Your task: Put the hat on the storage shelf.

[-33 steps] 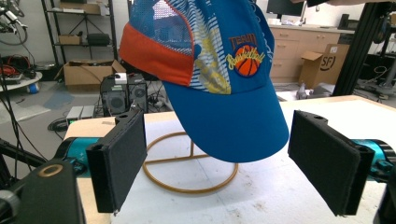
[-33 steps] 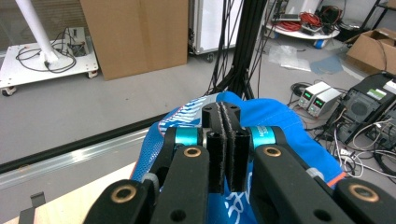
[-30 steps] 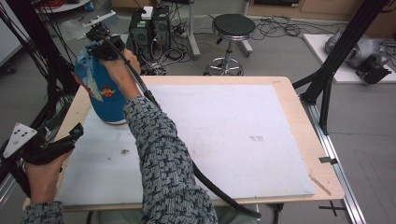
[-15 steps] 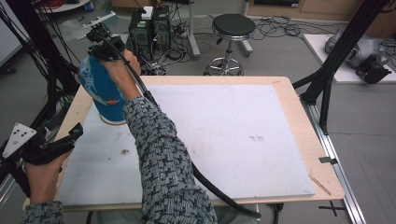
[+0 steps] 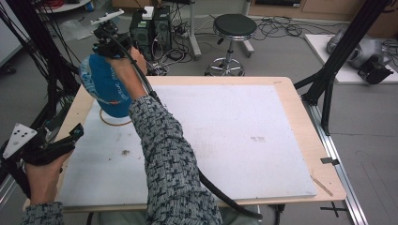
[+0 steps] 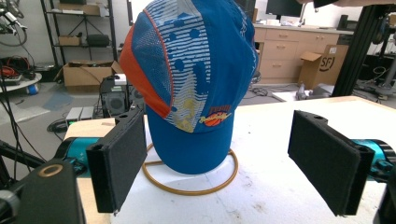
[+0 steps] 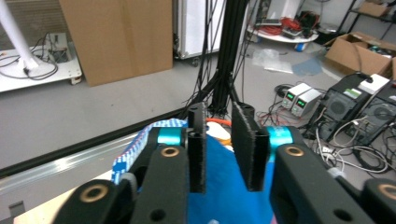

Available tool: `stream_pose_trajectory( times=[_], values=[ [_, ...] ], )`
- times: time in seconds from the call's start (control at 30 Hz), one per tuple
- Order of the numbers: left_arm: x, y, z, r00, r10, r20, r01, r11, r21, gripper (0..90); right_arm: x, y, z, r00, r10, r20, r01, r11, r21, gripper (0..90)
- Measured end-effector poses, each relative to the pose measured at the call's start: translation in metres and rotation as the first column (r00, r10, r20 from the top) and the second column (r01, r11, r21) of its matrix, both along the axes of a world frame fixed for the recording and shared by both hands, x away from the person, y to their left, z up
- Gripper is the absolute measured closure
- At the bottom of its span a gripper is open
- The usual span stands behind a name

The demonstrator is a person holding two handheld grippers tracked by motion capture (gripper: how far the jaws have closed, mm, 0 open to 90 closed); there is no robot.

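Note:
A blue cap with an orange side panel stands upright on a wire stand with a ring base at the table's far left. My right gripper hovers just over the crown. Its jaws have just been opening. In the right gripper view they stand a little apart with nothing pinched, and the cap's blue cloth lies right beneath them. My left gripper rests at the table's near left edge, open wide. In the left gripper view it faces the cap and the ring from a short distance.
A white board covers most of the wooden table. The right gripper's cable trails along the sleeve to the front edge. Behind the table stand a stool and computer towers. Black frame posts rise at the right.
The right hand has stayed over the cap's crown with hardly any shift. The left gripper has kept its place.

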State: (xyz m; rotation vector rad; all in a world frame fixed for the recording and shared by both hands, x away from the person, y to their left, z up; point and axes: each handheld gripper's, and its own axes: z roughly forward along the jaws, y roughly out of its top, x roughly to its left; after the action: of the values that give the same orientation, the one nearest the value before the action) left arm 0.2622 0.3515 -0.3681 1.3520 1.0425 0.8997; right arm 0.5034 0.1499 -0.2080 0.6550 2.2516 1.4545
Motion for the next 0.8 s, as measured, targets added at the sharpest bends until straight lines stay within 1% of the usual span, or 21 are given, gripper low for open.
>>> stream_pose_trajectory(
  times=[0.03,0.17,0.27,0.5,0.67,0.8],
  values=[
    [0.000,0.000,0.000,1.0000,-0.001,0.000,0.001,1.0000,0.002,19.7,0.000,-0.003,0.001,0.9999,-0.007,0.008,0.007,1.000,0.003,72.3],
    [0.001,-0.002,0.000,1.0000,-0.003,0.000,0.003,1.0000,0.004,19.7,-0.001,-0.020,0.006,0.9989,-0.042,0.018,0.042,0.999,0.018,67.9],
    [0.001,-0.002,0.000,1.0000,-0.005,-0.003,0.005,0.9999,0.010,19.7,-0.001,-0.035,0.009,0.9973,-0.068,0.029,0.067,0.997,0.032,65.8],
    [0.001,-0.004,0.001,1.0000,-0.005,0.000,0.005,0.9999,0.010,19.7,-0.004,-0.074,0.016,0.9913,-0.123,0.048,0.120,0.991,0.067,60.4],
    [0.000,-0.003,0.001,1.0000,-0.003,-0.003,0.003,0.9999,0.014,19.7,-0.008,-0.103,0.021,0.9842,-0.168,0.056,0.162,0.982,0.093,55.4],
    [0.000,-0.002,0.001,1.0000,0.000,-0.001,0.000,0.9999,0.014,19.7,-0.011,-0.126,0.024,0.9752,-0.210,0.070,0.202,0.974,0.102,49.0]
  ],
)
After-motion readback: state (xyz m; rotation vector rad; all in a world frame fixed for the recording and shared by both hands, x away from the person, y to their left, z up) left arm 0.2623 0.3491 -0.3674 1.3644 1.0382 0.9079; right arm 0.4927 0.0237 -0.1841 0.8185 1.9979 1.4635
